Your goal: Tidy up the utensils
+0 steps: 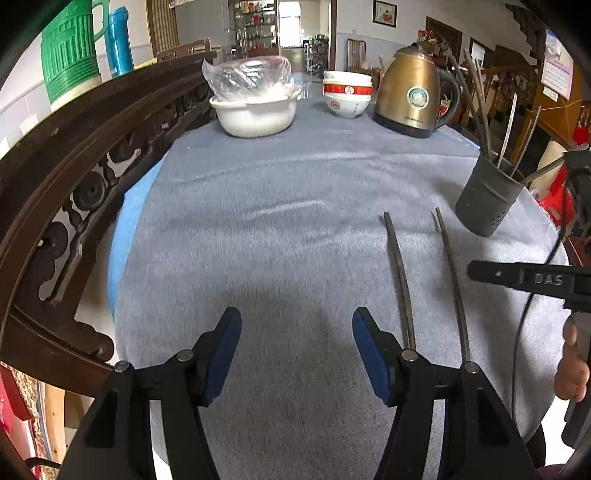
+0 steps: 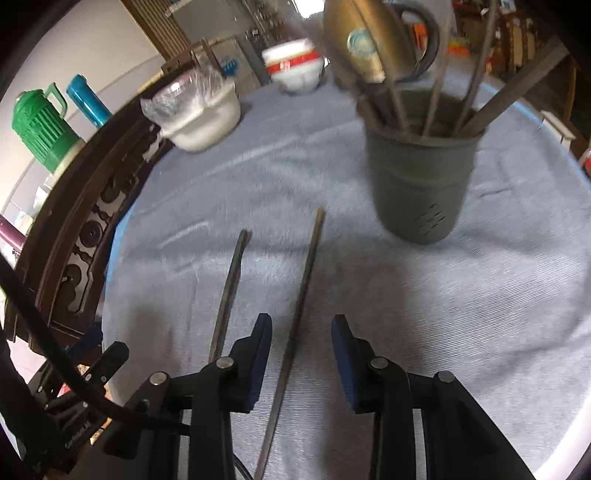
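Right tool [image 2: 301, 354] astride one chopstick [image 2: 295, 325]

Daylight from the bright doorway [image 1: 289, 22] at the far end lights your scene evenly. Your left view is sharp; a soft shadow lies on the grey cloth [image 1: 295, 177] between the left claw [image 1: 296, 356] and you. Your right view is smeared: the kettle [image 2: 369, 37], bowls [image 2: 295, 68] and cup [image 2: 421, 184] are blurred. Both fisheye views bend the wooden rail [image 1: 74, 147] and darken at the corners.
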The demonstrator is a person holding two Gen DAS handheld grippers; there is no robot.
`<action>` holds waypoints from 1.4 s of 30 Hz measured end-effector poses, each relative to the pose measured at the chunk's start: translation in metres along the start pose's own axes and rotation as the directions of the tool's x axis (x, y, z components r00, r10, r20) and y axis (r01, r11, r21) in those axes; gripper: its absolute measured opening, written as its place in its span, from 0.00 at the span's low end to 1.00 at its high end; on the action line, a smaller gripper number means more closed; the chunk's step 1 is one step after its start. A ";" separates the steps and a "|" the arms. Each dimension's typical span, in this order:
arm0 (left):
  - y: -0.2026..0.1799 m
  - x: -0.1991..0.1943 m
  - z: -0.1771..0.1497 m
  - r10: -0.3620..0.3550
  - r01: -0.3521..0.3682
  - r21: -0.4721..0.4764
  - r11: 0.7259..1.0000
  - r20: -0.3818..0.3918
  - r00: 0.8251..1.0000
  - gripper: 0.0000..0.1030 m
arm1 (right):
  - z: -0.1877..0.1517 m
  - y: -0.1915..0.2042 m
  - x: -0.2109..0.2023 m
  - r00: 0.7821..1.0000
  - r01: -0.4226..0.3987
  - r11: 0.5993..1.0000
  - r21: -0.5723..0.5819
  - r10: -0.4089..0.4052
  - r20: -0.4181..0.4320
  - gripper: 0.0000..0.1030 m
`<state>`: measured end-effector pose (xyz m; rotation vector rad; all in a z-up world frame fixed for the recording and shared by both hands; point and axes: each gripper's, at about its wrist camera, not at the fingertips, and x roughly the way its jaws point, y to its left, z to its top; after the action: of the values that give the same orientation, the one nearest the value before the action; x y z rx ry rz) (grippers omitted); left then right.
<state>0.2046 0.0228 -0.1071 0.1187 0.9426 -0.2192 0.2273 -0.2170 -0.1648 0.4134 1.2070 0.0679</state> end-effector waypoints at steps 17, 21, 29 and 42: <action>-0.023 0.020 0.012 -0.083 0.082 -0.020 0.996 -0.106 0.991 0.62 | -0.011 -0.005 0.022 0.995 -0.001 0.998 -0.062 -0.005 -0.100 0.08; -0.035 0.029 0.025 -0.142 0.141 -0.016 0.990 -0.138 0.980 0.62 | -0.016 -0.018 0.015 0.992 -0.014 0.997 -0.073 0.005 -0.127 0.08; -0.057 0.054 0.037 -0.173 0.180 0.015 0.983 -0.208 0.963 0.62 | -0.026 -0.045 0.003 0.987 -0.044 0.999 -0.010 0.042 -0.156 0.10; -0.050 0.074 0.035 -0.230 0.226 -0.047 0.973 -0.261 0.938 0.61 | 0.012 -0.058 0.001 0.999 0.007 0.996 0.089 -0.002 -0.049 0.16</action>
<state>0.2624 -0.0431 -0.1473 0.0226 1.2259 -0.4176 0.2294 -0.2733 -0.1819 0.4896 1.2628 0.0203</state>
